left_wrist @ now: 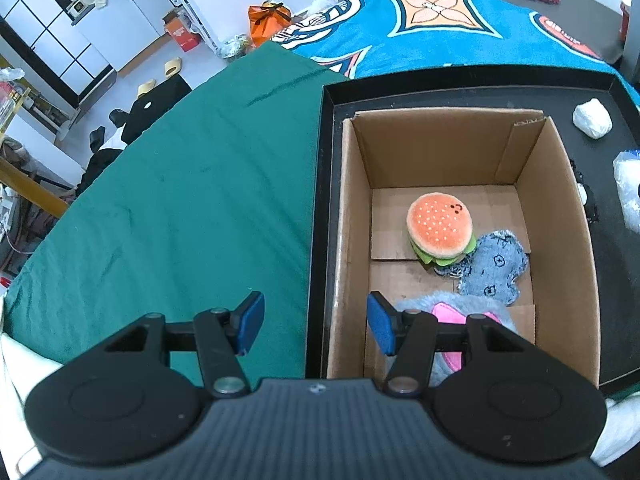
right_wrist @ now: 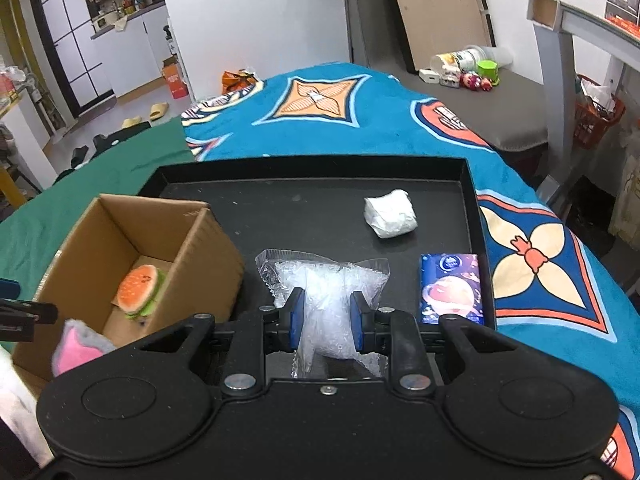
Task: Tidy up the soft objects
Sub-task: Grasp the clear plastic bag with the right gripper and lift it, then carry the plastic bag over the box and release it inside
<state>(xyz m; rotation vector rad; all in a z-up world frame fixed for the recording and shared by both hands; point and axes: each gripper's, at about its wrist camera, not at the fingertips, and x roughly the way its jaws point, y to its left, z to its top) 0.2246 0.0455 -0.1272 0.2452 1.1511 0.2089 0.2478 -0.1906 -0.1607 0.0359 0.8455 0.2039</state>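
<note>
A cardboard box [left_wrist: 560, 208] stands in a black tray [left_wrist: 328, 128]. It holds a plush burger [left_wrist: 439, 227], a grey patterned cloth piece [left_wrist: 494, 268] and a grey and pink furry toy [left_wrist: 452, 312]. My left gripper [left_wrist: 316, 328] is open and empty over the box's left wall. My right gripper [right_wrist: 326, 320] is shut on a clear bag of plastic beads [right_wrist: 324, 292] on the tray [right_wrist: 320, 200]. The box [right_wrist: 200, 256] and burger [right_wrist: 140, 288] show to its left.
A white wrapped bundle [right_wrist: 390, 214] and a blue tissue pack [right_wrist: 452, 288] lie on the tray. The tray sits on a bed with a green sheet [left_wrist: 180, 200] and a blue patterned blanket [right_wrist: 340, 120]. Floor clutter lies beyond.
</note>
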